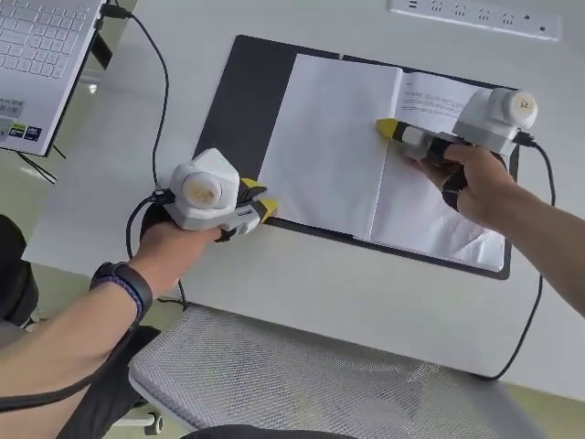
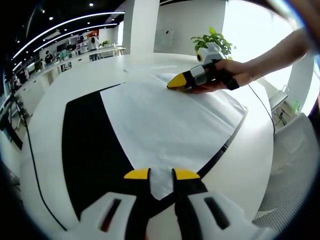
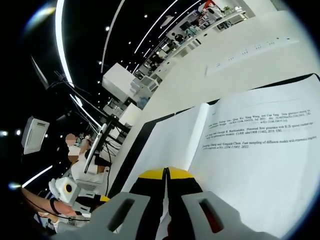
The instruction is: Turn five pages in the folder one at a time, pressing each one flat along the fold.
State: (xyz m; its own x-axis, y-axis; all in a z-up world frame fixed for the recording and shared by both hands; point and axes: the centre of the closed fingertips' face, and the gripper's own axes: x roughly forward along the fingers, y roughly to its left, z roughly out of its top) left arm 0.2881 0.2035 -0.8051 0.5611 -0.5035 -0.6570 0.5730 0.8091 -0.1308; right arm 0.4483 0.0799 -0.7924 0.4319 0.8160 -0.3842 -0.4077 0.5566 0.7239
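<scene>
Right gripper (image 1: 384,126): jaws together, pressing fold (image 1: 377,197).
Left gripper (image 1: 265,208): jaws slightly parted, hovering at smooth white page (image 1: 329,146).
Right gripper view: showing printed text (image 3: 250,135).

A white table (image 1: 347,293) carried an open black folder (image 1: 242,101), a power strip (image 1: 475,18) and a black cable (image 1: 163,82).

The black folder (image 1: 239,101) lies open, white pages (image 1: 334,146) flat.

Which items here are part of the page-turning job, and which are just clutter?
Job: black folder with white pages, lying open; left gripper at its near edge; right gripper at the fold.
Clutter: silver laptop; white power strip; grey mesh chair.
</scene>
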